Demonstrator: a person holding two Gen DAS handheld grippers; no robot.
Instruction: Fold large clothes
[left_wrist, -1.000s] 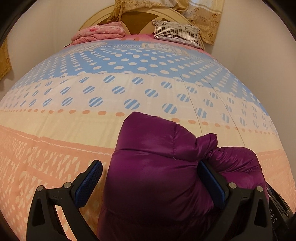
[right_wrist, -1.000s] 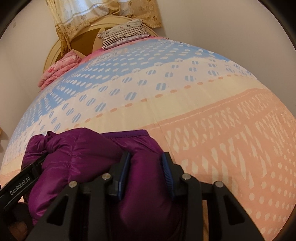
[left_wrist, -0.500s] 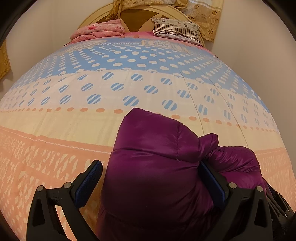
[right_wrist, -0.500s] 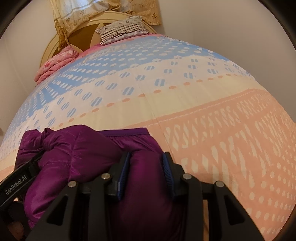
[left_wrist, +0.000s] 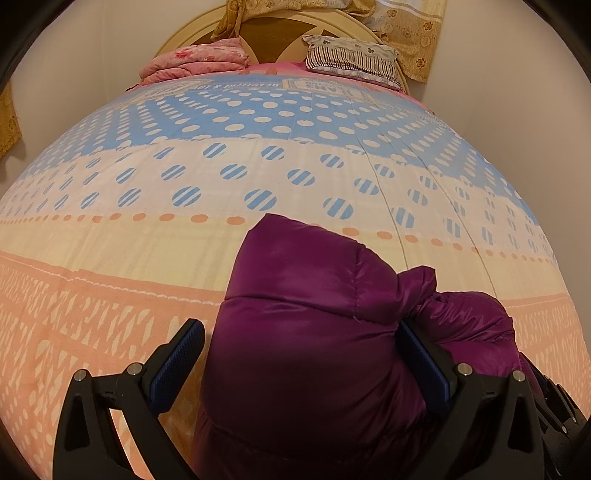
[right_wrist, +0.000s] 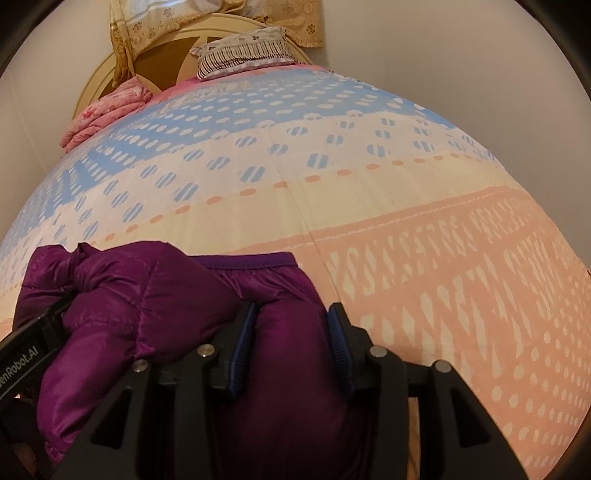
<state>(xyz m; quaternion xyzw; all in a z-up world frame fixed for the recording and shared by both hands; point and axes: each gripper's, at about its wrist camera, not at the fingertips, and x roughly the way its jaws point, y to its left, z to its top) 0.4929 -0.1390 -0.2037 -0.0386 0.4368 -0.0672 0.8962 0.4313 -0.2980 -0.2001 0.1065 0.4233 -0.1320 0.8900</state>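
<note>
A purple puffer jacket (left_wrist: 310, 332) lies bunched at the near edge of the bed; it also shows in the right wrist view (right_wrist: 155, 295). My left gripper (left_wrist: 303, 354) is wide open, with the jacket bulging between its blue-padded fingers (left_wrist: 177, 362); the left pad stands clear of the fabric and the right pad touches it. My right gripper (right_wrist: 291, 332) is shut on a thick fold of the jacket. The left gripper's body (right_wrist: 26, 350) shows at the left edge of the right wrist view.
The bed (left_wrist: 184, 258) has a quilt in blue, cream and peach bands. A folded pink blanket (left_wrist: 195, 61) and a striped pillow (left_wrist: 351, 57) lie at the headboard. Walls stand close on both sides, with yellow curtains (left_wrist: 413, 37) behind.
Both cameras have shifted slightly forward and up over the bed. The jacket and both grips look the same.
</note>
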